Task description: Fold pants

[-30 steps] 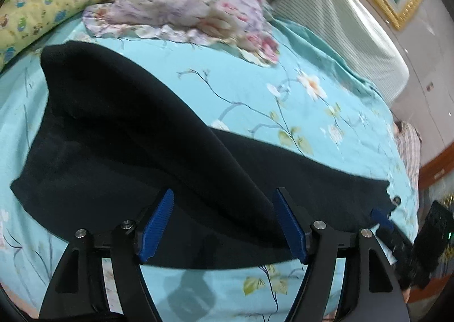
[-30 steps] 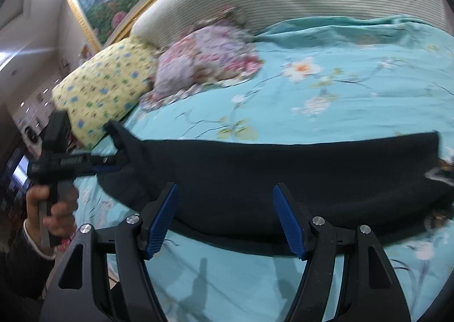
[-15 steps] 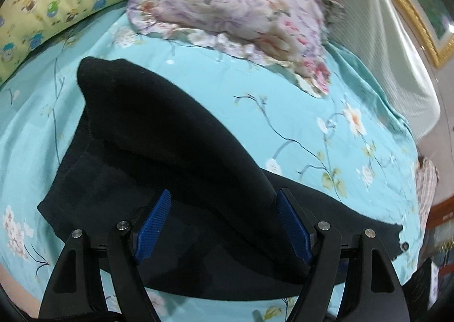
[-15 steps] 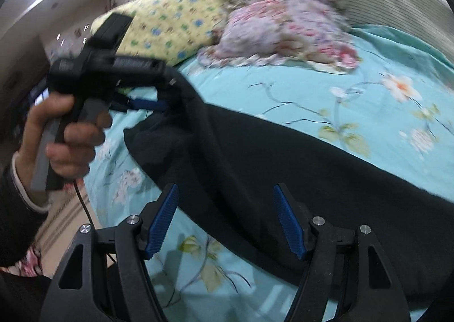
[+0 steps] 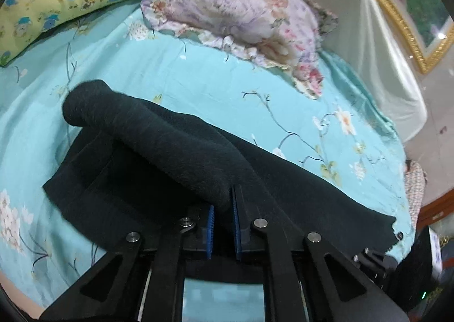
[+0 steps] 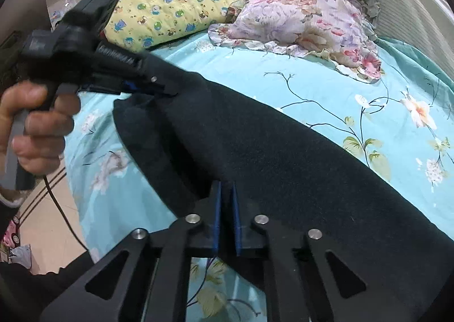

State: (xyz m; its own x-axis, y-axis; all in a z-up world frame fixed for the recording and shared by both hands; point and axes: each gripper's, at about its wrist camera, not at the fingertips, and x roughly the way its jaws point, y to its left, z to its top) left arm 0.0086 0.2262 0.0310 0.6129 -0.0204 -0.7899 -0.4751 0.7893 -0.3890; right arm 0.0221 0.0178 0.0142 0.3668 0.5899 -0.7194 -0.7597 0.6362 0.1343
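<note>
Both tools are pinched nearly closed on the black pants [image 6: 283, 157] that sprawl across the bed [image 6: 326, 89], the left tool [image 5: 222, 208] lifting a rolled fold, the right tool [image 6: 225, 202] gripping cloth whose pinched edge is hidden between the pads.
</note>
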